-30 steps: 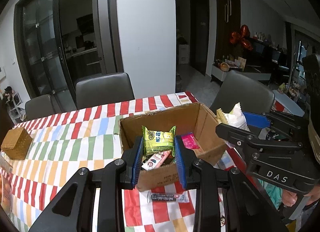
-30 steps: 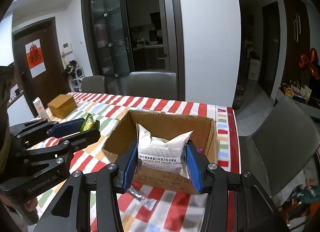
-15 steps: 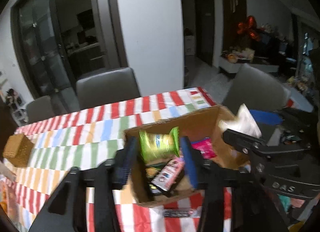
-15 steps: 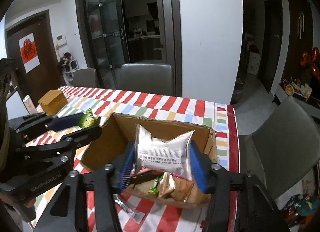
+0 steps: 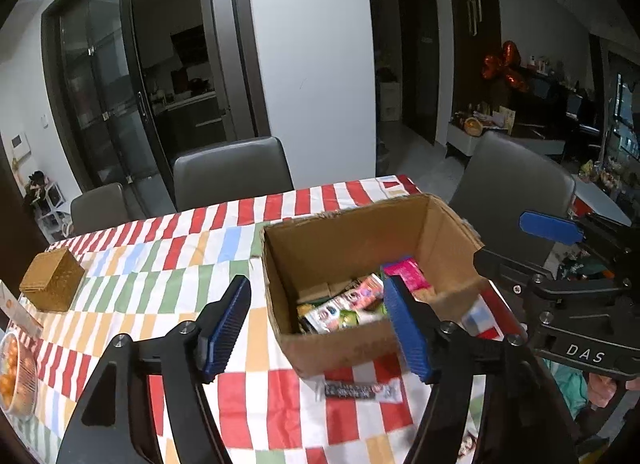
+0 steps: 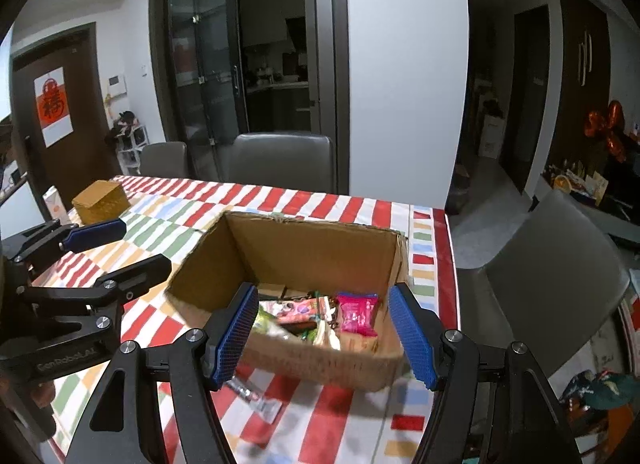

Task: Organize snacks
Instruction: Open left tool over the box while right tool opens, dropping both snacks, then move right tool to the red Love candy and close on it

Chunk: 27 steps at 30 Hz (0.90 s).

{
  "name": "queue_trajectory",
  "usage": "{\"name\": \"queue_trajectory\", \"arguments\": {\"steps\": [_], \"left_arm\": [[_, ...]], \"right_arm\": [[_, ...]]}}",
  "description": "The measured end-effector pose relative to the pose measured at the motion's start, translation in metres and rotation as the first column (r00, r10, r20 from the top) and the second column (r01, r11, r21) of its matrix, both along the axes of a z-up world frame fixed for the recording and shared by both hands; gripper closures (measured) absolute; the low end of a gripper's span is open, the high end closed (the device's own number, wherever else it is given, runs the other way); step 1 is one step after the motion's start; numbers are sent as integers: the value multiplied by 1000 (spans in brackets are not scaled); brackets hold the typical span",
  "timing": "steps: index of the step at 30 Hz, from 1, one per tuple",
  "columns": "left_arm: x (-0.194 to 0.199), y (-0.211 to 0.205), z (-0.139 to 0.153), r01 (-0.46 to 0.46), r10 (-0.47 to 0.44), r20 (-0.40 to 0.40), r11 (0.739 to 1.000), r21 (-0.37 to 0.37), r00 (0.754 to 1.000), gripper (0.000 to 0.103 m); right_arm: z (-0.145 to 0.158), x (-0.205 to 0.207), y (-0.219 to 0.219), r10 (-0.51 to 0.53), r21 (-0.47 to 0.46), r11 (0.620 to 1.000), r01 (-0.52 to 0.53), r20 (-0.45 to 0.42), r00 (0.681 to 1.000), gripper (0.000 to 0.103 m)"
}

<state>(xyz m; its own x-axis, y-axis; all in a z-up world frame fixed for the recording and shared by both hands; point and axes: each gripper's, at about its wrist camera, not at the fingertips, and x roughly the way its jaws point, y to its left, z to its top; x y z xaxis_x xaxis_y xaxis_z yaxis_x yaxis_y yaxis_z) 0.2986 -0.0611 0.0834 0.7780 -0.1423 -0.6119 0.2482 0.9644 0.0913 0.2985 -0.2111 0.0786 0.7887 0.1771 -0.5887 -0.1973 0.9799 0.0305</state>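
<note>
An open cardboard box (image 5: 444, 232) stands on the striped tablecloth and holds several snack packets (image 5: 344, 306), among them a pink one (image 6: 357, 314). My left gripper (image 5: 316, 324) is open and empty, just in front of and above the box's near wall. My right gripper (image 6: 326, 330) is open and empty, above the box's near edge (image 6: 320, 360). A dark snack bar (image 5: 362, 390) lies on the cloth in front of the box; it also shows in the right wrist view (image 6: 256, 398).
A woven golden box (image 5: 52, 284) sits at the table's left, with a bowl of orange fruit (image 5: 14, 376) near the left edge. Grey chairs (image 5: 232, 172) stand behind the table and one (image 6: 560, 276) at its right end.
Both grippers opened. The green packet left my left gripper and the white packet left my right gripper; both now lie in the box.
</note>
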Motion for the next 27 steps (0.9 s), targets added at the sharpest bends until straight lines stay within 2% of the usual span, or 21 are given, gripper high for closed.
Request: {"name": "queue_trajectory", "arguments": {"steps": [7,15,27], "left_arm": [[-44,5,-2,-8,8,15,1000,-11,1000,25],[-84,3,-21,-9,9,2,1000,0,1000,20],[-124,6,-60,-26,28,-76,999,34,997,19]], "right_arm": [[1,-40,1,38,-4,999,-37,34,999,32],[-11,-79,0,42,-12,999,-42,44,998,28],[-63,-107,8,70,6,998,-70,-95,993,28]]}}
